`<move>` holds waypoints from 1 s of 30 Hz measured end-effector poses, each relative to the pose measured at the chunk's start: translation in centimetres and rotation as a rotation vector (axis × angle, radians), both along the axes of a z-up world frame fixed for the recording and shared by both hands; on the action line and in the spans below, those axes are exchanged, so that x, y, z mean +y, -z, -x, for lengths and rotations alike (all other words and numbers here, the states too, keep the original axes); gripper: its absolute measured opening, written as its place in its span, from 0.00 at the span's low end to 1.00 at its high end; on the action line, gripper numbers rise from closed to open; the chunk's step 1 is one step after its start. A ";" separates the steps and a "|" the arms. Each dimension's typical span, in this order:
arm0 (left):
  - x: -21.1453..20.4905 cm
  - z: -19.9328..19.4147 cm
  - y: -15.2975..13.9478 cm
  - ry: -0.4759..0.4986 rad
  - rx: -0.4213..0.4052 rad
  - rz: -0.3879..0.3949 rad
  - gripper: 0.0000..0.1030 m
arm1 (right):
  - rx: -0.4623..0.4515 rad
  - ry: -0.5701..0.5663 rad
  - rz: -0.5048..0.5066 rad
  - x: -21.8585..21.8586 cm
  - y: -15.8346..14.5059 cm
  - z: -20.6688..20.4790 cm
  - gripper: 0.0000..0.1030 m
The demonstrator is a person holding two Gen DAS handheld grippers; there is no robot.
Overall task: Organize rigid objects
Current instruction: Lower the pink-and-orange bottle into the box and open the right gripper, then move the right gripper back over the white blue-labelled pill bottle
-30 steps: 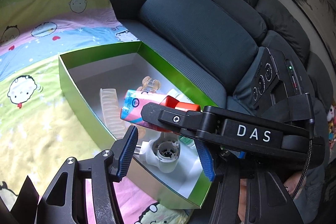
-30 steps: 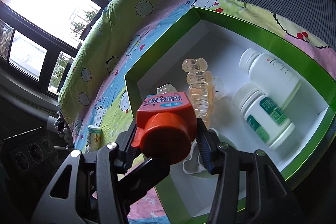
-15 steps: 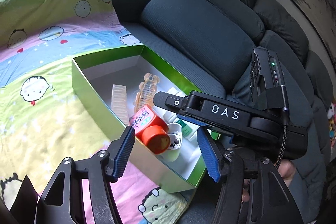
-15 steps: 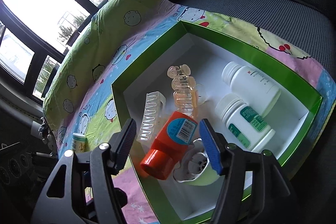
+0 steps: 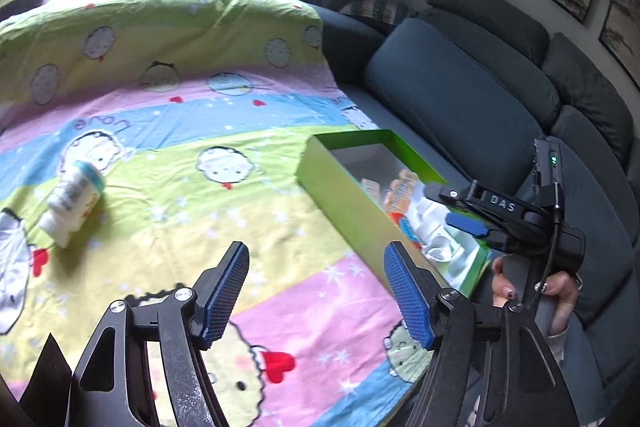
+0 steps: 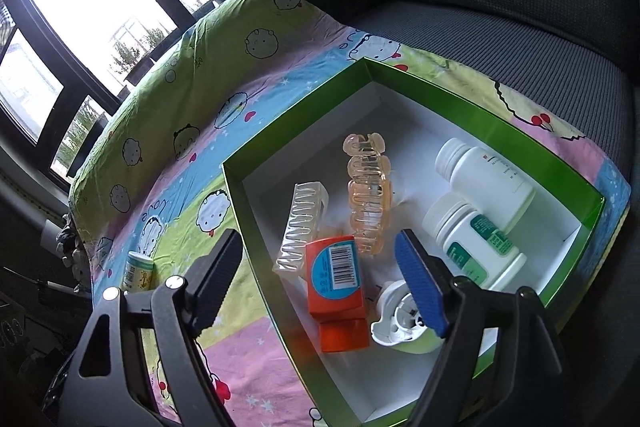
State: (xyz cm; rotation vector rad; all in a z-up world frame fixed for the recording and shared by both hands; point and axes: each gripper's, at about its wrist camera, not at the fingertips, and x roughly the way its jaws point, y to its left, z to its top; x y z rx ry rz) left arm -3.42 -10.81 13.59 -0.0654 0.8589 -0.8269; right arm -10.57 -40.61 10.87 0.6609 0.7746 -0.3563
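Both grippers' jaws are opening and empty. The right gripper [image 6: 320, 279] hangs over the green box [image 6: 400, 75], where the orange bottle [image 6: 336, 287] lies beside the hair clips. The left gripper [image 5: 316, 291] hangs above the blanket [image 5: 200, 131], well apart from a small white bottle [image 5: 72, 201].

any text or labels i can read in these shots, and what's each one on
"DAS": white letters on the black right tool, seen from the left wrist view.
"Love", upside down: on the cartoon-print blanket.
Barcode on the orange rectangular bottle: digits too small to read.
Green label on the white pill bottle: blurred.
Small print on the plain white bottle: too small.
Small bottle on the blanket: blurred.
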 end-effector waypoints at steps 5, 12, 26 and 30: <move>4.9 -1.0 1.0 -0.141 -0.015 -0.005 0.77 | 0.002 -0.029 0.037 1.6 -0.2 -0.7 0.83; 9.4 -3.0 2.1 -0.307 0.024 0.002 0.77 | 0.005 -0.083 0.131 5.2 -0.8 -2.0 0.84; 15.1 -4.7 1.6 -0.499 0.032 -0.002 0.77 | 0.024 -0.323 0.279 15.7 -1.7 -7.9 0.85; 16.2 -5.2 1.9 -0.549 0.047 -0.034 0.77 | 0.040 -0.387 0.141 18.6 -1.0 -11.5 0.85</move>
